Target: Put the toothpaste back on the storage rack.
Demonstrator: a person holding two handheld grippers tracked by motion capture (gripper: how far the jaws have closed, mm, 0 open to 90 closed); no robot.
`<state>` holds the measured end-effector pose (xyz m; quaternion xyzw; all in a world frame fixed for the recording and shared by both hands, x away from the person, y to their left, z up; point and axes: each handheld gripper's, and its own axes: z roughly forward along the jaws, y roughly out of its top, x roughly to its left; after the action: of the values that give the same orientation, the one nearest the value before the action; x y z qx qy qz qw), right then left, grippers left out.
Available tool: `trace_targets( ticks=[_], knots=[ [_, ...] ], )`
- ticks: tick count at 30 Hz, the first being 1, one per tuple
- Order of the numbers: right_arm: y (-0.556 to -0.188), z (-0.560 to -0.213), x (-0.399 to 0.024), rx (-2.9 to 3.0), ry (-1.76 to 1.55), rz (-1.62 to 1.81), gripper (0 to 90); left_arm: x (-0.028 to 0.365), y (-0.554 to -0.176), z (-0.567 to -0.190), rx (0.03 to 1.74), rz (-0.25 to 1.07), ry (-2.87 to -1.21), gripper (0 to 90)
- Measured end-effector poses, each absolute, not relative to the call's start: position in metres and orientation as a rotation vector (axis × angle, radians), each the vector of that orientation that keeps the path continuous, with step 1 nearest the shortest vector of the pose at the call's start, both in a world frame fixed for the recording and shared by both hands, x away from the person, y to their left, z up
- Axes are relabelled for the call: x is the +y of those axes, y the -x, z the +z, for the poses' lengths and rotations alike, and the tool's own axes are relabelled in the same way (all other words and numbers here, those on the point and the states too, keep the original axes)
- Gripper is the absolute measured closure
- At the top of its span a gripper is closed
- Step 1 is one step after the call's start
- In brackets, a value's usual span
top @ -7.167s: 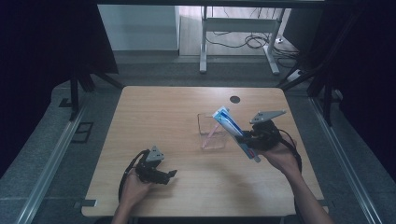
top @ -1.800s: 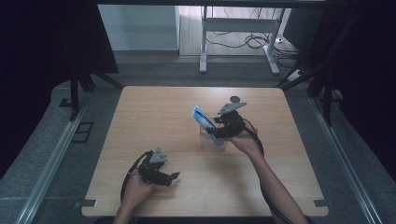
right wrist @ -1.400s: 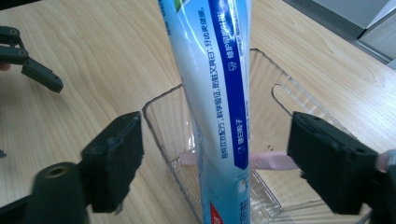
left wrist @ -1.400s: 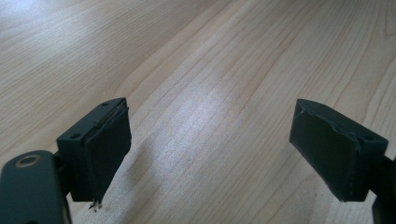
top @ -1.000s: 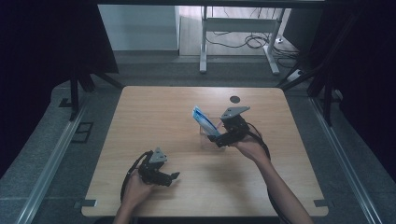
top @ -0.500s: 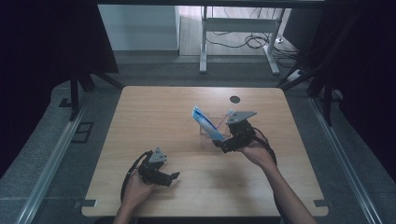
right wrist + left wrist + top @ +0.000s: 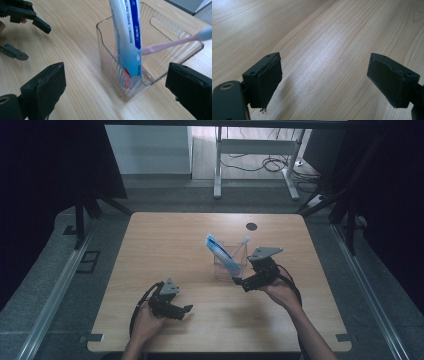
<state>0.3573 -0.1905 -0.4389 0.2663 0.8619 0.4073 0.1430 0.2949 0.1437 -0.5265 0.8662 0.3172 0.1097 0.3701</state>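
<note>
Right claw (image 7: 239, 281) backed off toothpaste tube (image 7: 127, 37), just opening, empty, left claw (image 7: 186, 310) open

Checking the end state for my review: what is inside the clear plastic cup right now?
Inside the clear cup stand a toothpaste tube and a pink toothbrush, both leaning on its walls. The toothbrush's lower end is hidden behind the tube.

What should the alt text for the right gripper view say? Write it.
A toothpaste tube and a pink toothbrush stand leaning in a clear ribbed cup on a wooden table, beyond the open right gripper.
</note>
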Motion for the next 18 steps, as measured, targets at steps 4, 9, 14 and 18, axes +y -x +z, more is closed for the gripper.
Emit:
trace_targets(
  ticks=[4, 9, 14, 18],
  knots=[
    [-0.353, -0.442, -0.196, 2.469, -0.786, 1.181, 0.0, 0.144, -0.295, -0.527, 0.815, 0.282, -2.221, 12.8],
    [-0.346, -0.445, -0.204, 2.47, -0.798, 1.177, 0.0, 0.143, -0.295, -0.526, 0.816, 0.283, -2.221, 12.8],
    [-0.34, -0.447, -0.214, 2.468, -0.807, 1.148, 0.0, 0.143, -0.294, -0.526, 0.816, 0.282, -2.223, 12.8],
    [-0.335, -0.449, -0.223, 2.471, -0.828, 1.131, 0.0, 0.143, -0.294, -0.527, 0.817, 0.28, -2.224, 12.8]
  ],
)
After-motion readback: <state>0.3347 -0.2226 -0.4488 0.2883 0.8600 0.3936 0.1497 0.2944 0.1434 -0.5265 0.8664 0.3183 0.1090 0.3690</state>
